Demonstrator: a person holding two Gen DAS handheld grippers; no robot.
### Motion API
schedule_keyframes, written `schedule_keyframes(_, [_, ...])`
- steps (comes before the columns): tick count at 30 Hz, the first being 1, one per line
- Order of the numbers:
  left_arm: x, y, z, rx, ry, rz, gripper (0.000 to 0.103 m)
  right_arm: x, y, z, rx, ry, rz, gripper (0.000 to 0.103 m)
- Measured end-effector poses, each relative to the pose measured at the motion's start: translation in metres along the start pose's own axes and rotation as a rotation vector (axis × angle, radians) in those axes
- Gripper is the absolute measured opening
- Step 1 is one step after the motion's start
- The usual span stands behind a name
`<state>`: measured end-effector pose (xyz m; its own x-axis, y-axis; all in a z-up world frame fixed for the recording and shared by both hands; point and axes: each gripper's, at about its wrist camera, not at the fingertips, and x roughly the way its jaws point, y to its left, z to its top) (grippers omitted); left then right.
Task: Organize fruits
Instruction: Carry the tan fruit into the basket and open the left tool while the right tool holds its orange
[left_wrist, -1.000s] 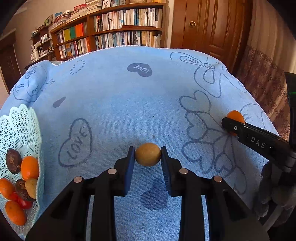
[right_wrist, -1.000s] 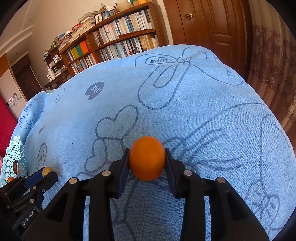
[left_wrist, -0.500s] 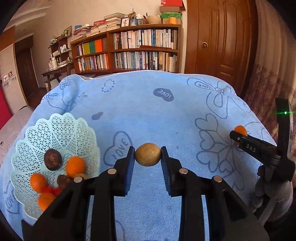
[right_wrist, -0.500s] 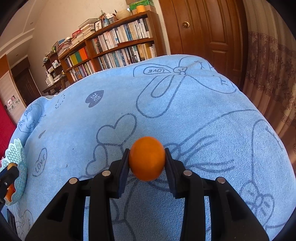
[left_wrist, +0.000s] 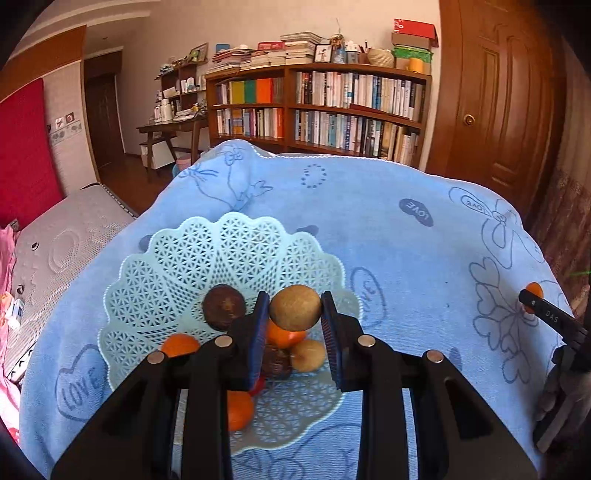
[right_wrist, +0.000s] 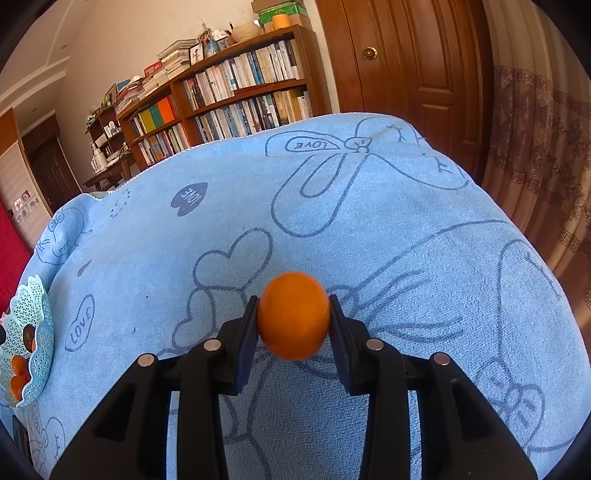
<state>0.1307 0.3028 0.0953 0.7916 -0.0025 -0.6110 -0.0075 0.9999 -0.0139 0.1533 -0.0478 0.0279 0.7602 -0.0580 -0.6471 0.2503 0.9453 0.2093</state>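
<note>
A blue towel (left_wrist: 388, 236) printed with hearts and "LOVE" covers the bench, its far edge falling away toward the bookshelf (left_wrist: 317, 107) at 12 o'clock and its right edge dropping beside the patterned curtain (right_wrist: 543, 147) at 3 o'clock; in the right wrist view most of the cloth from 9 to 2 o'clock lies bare and open. The pale green lattice basket (left_wrist: 184, 266) sits near the towel's left edge, close to the mattress (left_wrist: 62, 243) at 9 o'clock, with its scalloped rim free on the far side. Inside it lie a dark brown fruit (left_wrist: 224, 307), several orange fruits (left_wrist: 180, 345) and a tan fruit (left_wrist: 308, 355), crowded toward the near half, while the far half of the basket is open. The left gripper (left_wrist: 294, 325) hangs over the basket's near centre, closed to a narrow span around a tan-brown round fruit (left_wrist: 294, 307), held clear above the pile. The right gripper (right_wrist: 293, 325) is well apart from the basket, which shows at 9 o'clock in its view; it clamps an orange fruit (right_wrist: 293, 314) above the bare towel, with free cloth on every side
</note>
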Motion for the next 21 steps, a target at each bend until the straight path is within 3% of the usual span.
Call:
schedule_keyframes(10, [0.007, 0.045, -0.007, -0.086, 0.038, 0.032, 0.030, -0.002, 0.000, -0.001, -0.003, -0.003, 0.000, 0.036])
schedule_keyframes(11, [0.008, 0.048, -0.008, -0.092, 0.044, 0.028, 0.034, -0.002, 0.000, -0.001, -0.003, -0.003, 0.000, 0.036])
schedule_keyframes(14, [0.005, 0.056, -0.009, -0.128, 0.032, 0.034, 0.071, -0.002, 0.000, -0.001, -0.005, -0.003, 0.000, 0.036])
schedule_keyframes(21, [-0.014, 0.078, -0.009, -0.173, -0.005, 0.065, 0.075, -0.006, 0.002, -0.001, -0.009, -0.006, 0.016, 0.036])
